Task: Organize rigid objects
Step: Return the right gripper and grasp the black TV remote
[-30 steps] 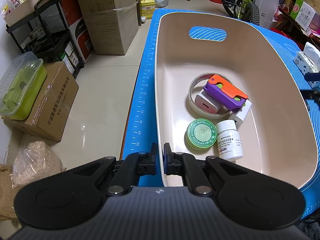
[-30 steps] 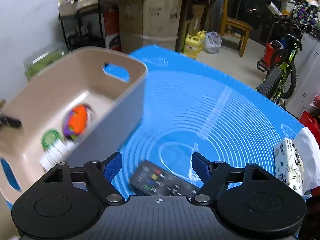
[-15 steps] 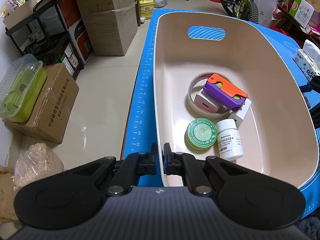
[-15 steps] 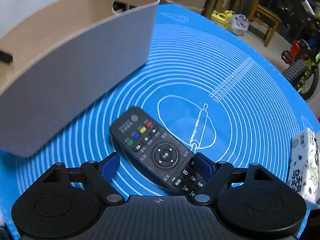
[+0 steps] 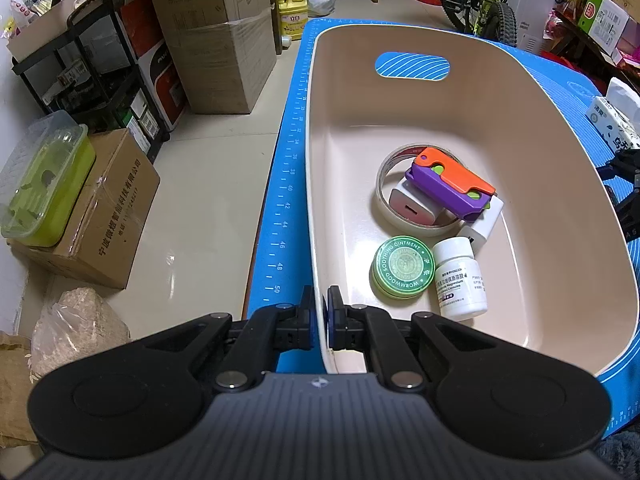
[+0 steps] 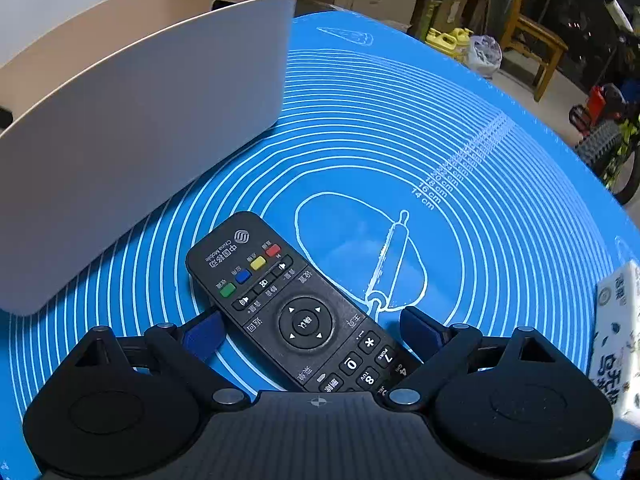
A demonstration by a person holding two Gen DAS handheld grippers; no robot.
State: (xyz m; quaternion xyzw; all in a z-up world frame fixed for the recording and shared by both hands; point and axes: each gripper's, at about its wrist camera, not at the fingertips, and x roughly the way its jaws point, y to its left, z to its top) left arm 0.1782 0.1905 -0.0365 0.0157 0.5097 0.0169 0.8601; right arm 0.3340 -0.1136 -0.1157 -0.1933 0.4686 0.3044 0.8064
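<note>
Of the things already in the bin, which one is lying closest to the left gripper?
The round green ointment tin. It lies flat nearest the left gripper, which is shut on the bin rim. The white pill bottle lies beside it, slightly farther right.

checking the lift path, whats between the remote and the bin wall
Only bare blue mat lies between the remote and the bin wall, as the right wrist view shows.

Bin wall (image 6: 132, 120) blocks left; mat (image 6: 460, 128) open right; tissue pack (image 6: 618, 328) at edge.
</note>
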